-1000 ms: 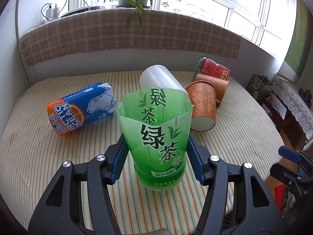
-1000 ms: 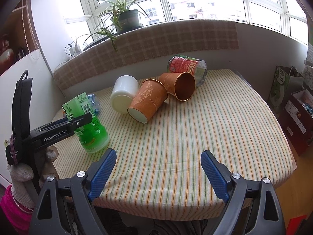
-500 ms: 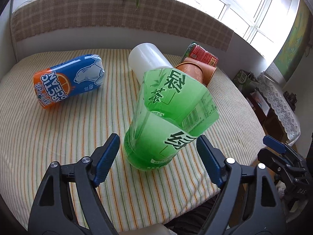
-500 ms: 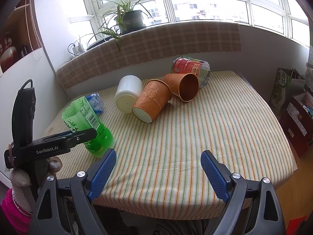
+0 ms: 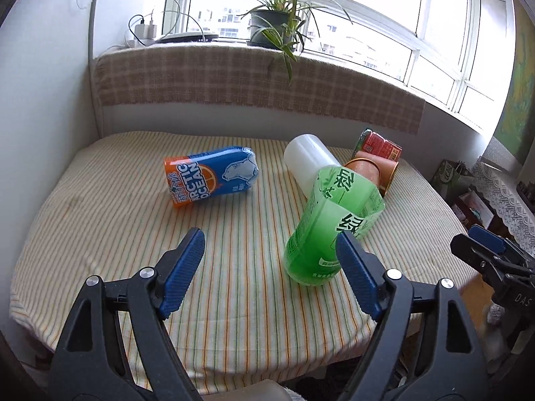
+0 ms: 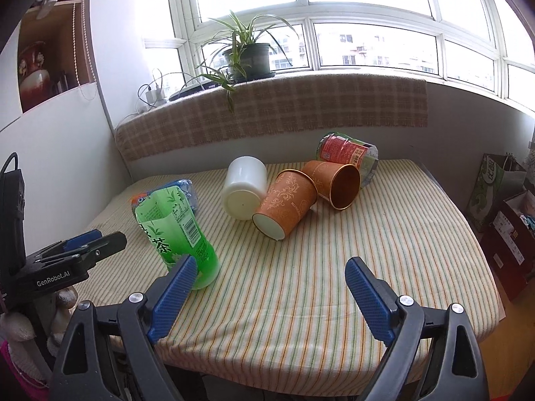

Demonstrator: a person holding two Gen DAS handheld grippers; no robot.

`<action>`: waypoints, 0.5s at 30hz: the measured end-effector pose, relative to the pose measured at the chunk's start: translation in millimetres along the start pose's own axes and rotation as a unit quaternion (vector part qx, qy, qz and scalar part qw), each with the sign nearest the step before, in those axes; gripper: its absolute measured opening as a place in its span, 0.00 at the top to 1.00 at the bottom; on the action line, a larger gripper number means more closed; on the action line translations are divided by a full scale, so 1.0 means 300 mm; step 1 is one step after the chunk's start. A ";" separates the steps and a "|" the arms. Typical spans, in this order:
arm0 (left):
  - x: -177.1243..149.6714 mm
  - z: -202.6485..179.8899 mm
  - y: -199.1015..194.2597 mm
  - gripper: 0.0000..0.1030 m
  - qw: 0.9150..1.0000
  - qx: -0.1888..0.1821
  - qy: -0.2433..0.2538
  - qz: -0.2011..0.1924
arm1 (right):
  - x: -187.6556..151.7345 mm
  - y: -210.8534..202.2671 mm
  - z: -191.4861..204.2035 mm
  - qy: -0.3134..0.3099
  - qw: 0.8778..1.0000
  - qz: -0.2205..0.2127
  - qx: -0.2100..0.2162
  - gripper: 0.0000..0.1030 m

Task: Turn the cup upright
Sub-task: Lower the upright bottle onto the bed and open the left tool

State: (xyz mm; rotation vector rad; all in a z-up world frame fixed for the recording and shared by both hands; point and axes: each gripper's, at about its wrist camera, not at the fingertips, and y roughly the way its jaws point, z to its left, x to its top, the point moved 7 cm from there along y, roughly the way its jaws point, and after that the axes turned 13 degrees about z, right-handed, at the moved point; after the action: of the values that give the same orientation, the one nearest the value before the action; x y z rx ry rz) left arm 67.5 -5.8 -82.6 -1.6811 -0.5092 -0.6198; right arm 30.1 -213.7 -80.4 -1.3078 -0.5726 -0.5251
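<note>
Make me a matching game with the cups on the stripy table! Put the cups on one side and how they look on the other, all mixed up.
Things:
1. green cup
2. white cup
3. blue and orange cup
4. patterned orange cup

States:
A. on its side, with a polar bear picture
B. standing on its base, open top up
C. on its side, plain flat bottom facing the right wrist camera
D. on its side, lying between the white cup and a copper-coloured cup

Pairs: 1-B, 2-C, 3-A, 4-D
</note>
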 end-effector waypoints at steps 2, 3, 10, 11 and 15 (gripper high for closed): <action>0.013 0.002 -0.058 0.19 0.999 0.019 0.002 -0.036 | 0.009 -0.016 0.017 -0.005 1.000 -0.016 -0.003 0.07; 0.022 -0.004 -0.080 0.16 0.998 0.026 0.004 -0.050 | 0.014 -0.024 0.028 -0.008 1.000 -0.023 -0.005 0.05; 0.038 -0.024 -0.226 0.01 0.987 0.065 0.012 -0.143 | 0.035 -0.093 0.069 -0.031 0.995 -0.079 -0.042 0.00; 0.035 -0.028 -0.243 0.01 0.987 0.067 0.013 -0.148 | 0.037 -0.102 0.072 -0.032 0.995 -0.086 -0.047 0.00; 0.018 -0.044 -0.275 0.01 0.985 0.073 0.020 -0.157 | 0.041 -0.126 0.078 -0.030 0.993 -0.101 -0.056 0.00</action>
State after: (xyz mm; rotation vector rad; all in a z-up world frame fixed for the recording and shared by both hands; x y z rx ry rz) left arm 17.5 -2.9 -15.5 -1.4585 -0.7816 -0.8227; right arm 12.5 -198.0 -40.7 -1.3829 -0.7393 -0.6940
